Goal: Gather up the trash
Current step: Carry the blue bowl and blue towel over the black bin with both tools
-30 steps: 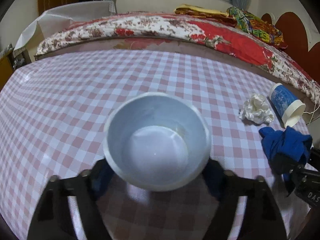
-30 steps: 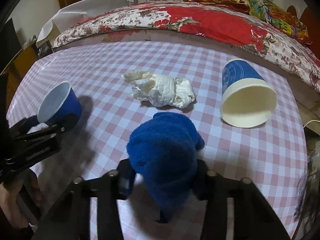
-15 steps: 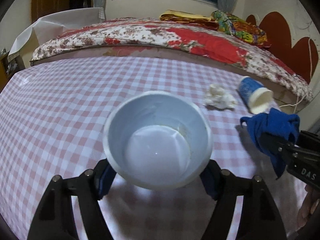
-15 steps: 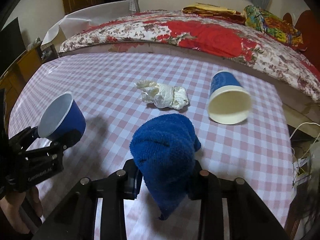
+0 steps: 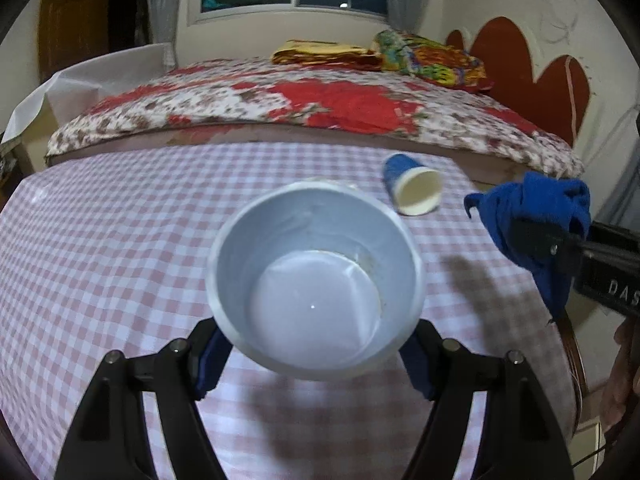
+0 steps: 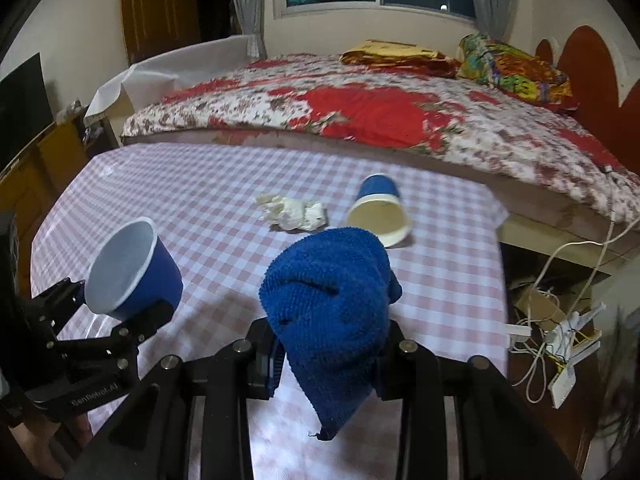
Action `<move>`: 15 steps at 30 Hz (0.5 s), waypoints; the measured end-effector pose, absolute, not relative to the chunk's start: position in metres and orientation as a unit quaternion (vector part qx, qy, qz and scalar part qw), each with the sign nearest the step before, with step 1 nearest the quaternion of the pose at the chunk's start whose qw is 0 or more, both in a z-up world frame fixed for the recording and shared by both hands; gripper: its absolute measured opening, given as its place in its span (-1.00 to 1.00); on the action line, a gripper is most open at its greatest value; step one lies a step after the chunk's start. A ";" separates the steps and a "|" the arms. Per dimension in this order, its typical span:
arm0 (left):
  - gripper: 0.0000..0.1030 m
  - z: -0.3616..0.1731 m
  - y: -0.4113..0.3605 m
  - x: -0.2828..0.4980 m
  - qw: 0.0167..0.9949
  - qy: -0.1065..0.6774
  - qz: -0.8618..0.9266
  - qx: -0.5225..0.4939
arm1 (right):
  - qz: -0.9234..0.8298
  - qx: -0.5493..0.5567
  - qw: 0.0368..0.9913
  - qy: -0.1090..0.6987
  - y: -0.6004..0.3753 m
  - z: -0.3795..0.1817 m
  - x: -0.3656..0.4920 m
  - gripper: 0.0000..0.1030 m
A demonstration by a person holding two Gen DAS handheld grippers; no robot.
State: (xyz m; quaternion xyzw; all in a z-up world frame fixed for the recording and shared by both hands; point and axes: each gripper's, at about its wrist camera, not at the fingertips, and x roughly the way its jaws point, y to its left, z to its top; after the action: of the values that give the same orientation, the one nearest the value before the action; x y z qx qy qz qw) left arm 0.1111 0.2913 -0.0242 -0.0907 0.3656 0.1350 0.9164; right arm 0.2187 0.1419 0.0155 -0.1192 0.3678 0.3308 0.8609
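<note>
Meanwhile left tool (image 5: 316,354) clamps a blue cup (image 5: 316,280), right tool (image 6: 326,354) a blue cloth (image 6: 332,300).

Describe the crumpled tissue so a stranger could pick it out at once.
On the pink checked table before the bed, look toward the far edge. The crumpled tissue lies just left of the tipped blue paper cup. It is the only white, shapeless thing there.

left gripper (image 5: 316,354): black, silver screws | right gripper (image 6: 328,354): black, blue pads
</note>
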 end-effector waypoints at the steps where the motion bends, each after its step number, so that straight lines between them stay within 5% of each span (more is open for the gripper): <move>1: 0.44 -0.021 0.283 0.111 0.918 0.365 0.129 -0.088 | 0.327 -0.119 0.864 0.364 0.131 0.021 0.216 -0.30; 15: 0.44 -0.005 0.185 0.123 0.931 0.357 0.051 -0.055 | 0.268 -0.127 0.889 0.347 0.005 0.045 0.199 -0.30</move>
State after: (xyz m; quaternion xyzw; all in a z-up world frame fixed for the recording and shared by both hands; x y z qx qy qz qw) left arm 0.1225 0.1848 -0.0048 -0.0549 0.3566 0.0509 0.9312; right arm 0.1990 0.0048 0.0455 -0.1274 0.3475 0.2682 0.8894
